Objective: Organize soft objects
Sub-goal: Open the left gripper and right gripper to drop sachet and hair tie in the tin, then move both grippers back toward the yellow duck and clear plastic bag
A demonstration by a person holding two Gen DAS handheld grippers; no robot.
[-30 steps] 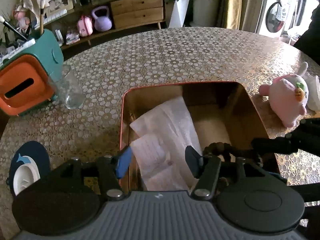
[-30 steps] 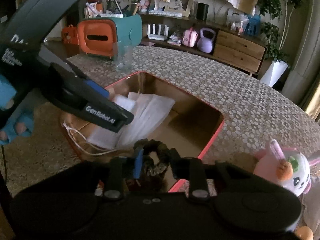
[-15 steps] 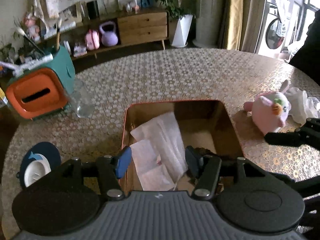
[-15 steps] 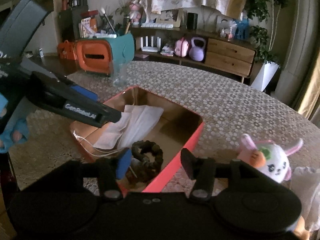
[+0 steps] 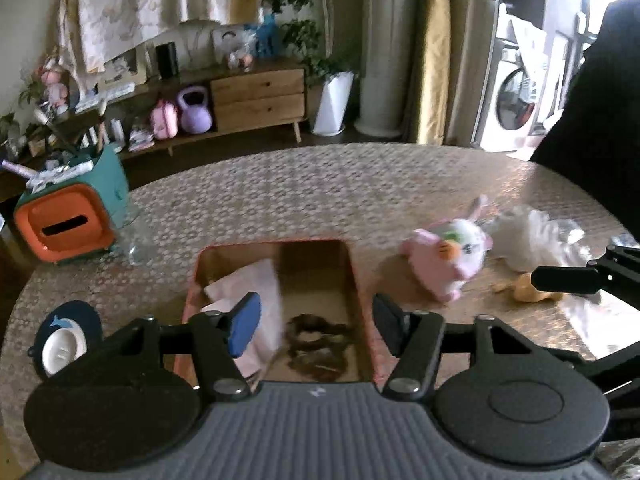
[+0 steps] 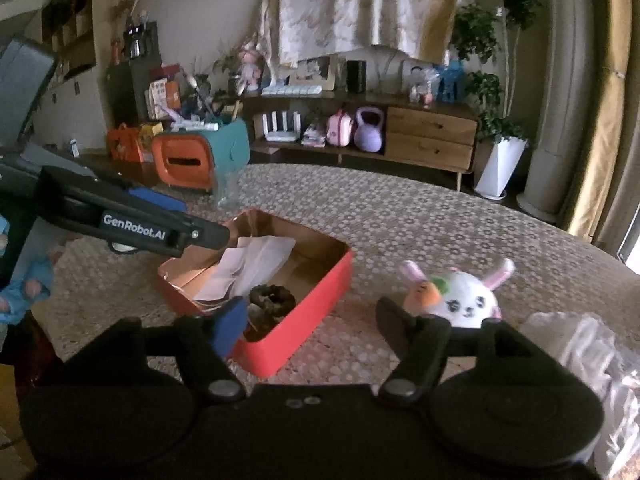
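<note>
A red box (image 5: 366, 320) (image 6: 304, 320) sits on the patterned table. Inside lie white paper (image 5: 256, 292) (image 6: 256, 264) and a dark scrunchie (image 5: 316, 344) (image 6: 272, 300). A pink and white bunny plush (image 5: 452, 256) (image 6: 460, 300) lies on the table right of the box. A white crumpled cloth (image 5: 532, 236) (image 6: 592, 356) lies beyond it. My left gripper (image 5: 316, 320) is open and empty above the box's near end. My right gripper (image 6: 312, 324) is open and empty, held back over the box's right wall, with the bunny behind its right finger.
A teal and orange tissue box (image 5: 68, 216) (image 6: 196, 156) and a clear glass (image 5: 138, 236) stand at the table's far left. A dark blue coaster with a white piece (image 5: 64, 344) lies near left. A small orange thing (image 5: 528, 288) lies by the cloth.
My right gripper opened and let the scrunchie drop into the box, then drew back and up. My left gripper also pulled back, so the box looks smaller.
</note>
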